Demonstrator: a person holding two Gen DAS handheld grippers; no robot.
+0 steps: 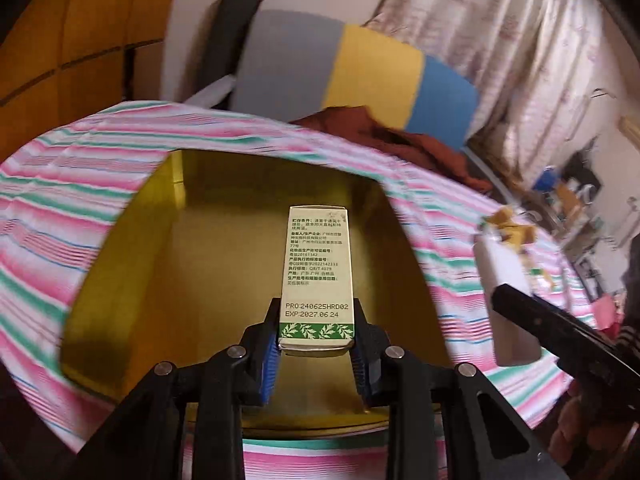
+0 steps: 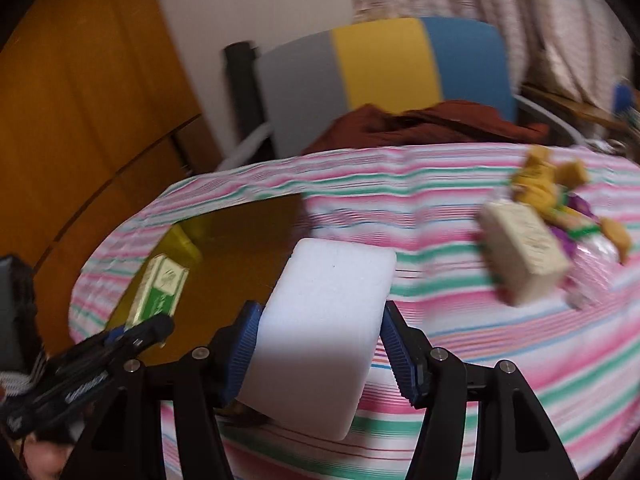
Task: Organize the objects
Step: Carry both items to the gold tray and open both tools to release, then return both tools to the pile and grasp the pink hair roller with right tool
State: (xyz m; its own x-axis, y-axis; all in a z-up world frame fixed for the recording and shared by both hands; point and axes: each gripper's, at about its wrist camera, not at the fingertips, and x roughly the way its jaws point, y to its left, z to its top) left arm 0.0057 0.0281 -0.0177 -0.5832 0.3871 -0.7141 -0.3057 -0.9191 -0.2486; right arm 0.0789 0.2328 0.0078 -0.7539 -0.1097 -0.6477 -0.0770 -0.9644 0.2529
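In the left wrist view my left gripper (image 1: 316, 322) is shut on the lower end of a slim cream carton (image 1: 316, 256) with a green leaf band. It hangs over an open gold-lined box (image 1: 160, 280) on the striped tablecloth. My right gripper (image 2: 320, 314) is shut on a white rectangular block (image 2: 336, 276), held tilted above the cloth just right of the gold box (image 2: 240, 264). The left view shows the same block (image 1: 506, 276) with one dark finger (image 1: 532, 312) across it. The right view shows the carton (image 2: 160, 288) in the left gripper (image 2: 148, 326).
A second cream carton (image 2: 524, 256) lies on the striped tablecloth (image 2: 480, 360) to the right, beside a yellow and purple toy or packet (image 2: 548, 188). Behind the table stands a grey, yellow and blue chair (image 2: 380, 60) with a rust-brown cloth (image 2: 432, 124) on it. Wooden furniture stands at the left.
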